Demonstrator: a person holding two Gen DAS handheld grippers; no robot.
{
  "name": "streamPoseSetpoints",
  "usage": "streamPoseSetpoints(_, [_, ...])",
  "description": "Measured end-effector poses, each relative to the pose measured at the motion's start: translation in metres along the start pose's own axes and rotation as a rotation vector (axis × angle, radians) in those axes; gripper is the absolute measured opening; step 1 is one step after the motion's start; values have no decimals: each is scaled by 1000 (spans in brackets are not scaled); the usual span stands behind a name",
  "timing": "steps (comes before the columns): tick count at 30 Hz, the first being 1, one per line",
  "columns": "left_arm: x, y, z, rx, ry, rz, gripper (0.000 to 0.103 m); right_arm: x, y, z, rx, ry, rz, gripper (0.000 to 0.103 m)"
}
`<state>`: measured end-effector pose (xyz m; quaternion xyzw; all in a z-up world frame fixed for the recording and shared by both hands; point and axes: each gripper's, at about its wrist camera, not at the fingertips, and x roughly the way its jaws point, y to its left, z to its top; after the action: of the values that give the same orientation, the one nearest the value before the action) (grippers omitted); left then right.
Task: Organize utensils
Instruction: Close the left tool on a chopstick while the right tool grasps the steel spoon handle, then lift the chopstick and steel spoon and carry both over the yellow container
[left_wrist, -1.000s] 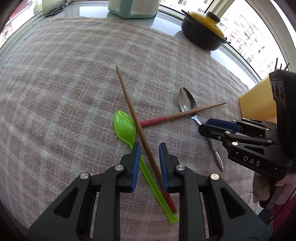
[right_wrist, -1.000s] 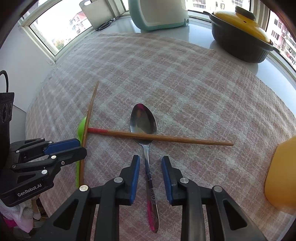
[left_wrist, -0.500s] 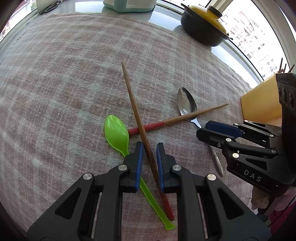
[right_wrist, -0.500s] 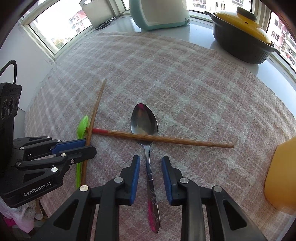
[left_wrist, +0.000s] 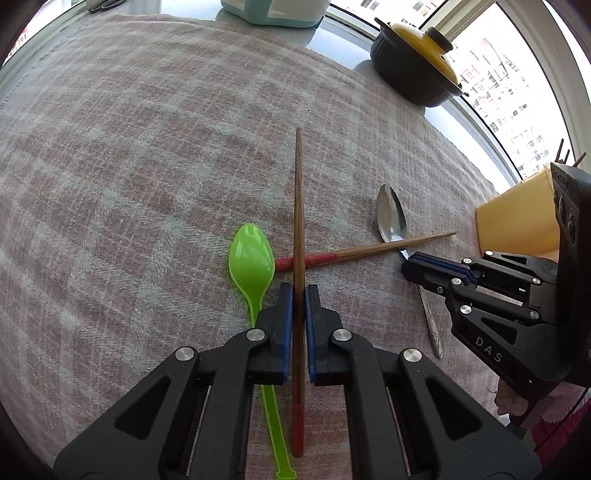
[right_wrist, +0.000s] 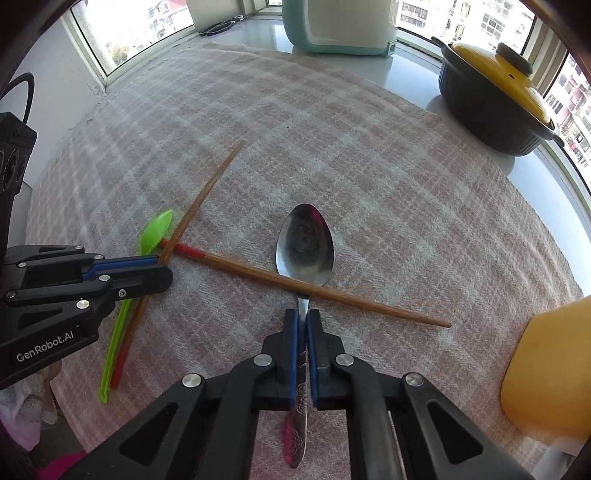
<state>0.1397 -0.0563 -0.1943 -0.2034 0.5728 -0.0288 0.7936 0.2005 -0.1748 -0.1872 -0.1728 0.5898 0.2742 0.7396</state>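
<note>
Only rightward: spoon handle (right_wrist: 302, 387) between pads (right_wrist: 293, 354).

— What's different on your left side?

— My left gripper (left_wrist: 299, 291) has just been closing, and its blue pads now press on the first chopstick (left_wrist: 298, 206), which a second ago lay slanted between open jaws and now runs straight ahead.

— And the right?

— My right gripper (right_wrist: 302, 317) has just been closing too, and now pinches the handle of the metal spoon (right_wrist: 305, 245).
</note>
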Motion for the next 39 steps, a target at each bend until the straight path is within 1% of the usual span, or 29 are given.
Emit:
streamPoseSetpoints(7, [-5, -1, 0, 1, -11, -19, 4, -9, -15, -11, 70, -23, 9, 1])
streamPoseSetpoints(15, [-17, -4, 1, 1, -35, -51, 4, -36, -44, -24, 153, -86, -21, 1])
streamPoseSetpoints(21, [-25, -11, 2, 4, -53, -76, 4, -53, -57, -35, 196, -122, -38, 1])
streamPoseSetpoints(28, [-36, -30, 3, 47, -85, -94, 4, -63, -69, -53, 256, -143, -36, 1])
streamPoseSetpoints(32, [-36, -43, 3, 65, -91, -108, 4, -69, -76, -67, 285, -150, -49, 1])
streamPoseSetpoints(39, [-37, -70, 2, 106, -100, -143, 4, -92, -86, -93, 332, -194, -46, 1])
